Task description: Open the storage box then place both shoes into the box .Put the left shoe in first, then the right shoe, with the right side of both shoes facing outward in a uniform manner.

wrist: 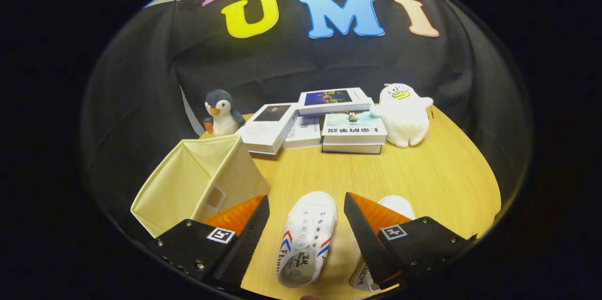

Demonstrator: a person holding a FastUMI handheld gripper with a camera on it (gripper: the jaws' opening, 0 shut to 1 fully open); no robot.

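The claw (pixel 306 208) is spread wide above the wooden worktop (pixel 437 173), with one white canvas lace-up shoe (pixel 305 239) lying between its fingers. The second white shoe (pixel 397 206) sits partly hidden behind the right finger. The cream fabric storage box (pixel 197 182) stands just left, beyond the left finger.

the gripper (pixel 306 206) hangs with its two fingers spread wide apart, their tips aimed toward twelve o'clock and nothing pressed between them. one finger (pixel 244 239) slants in from about seven o'clock and the other from about five o'clock, so the gap narrows a little toward the tips. each finger carries a small square marker on its upper face.
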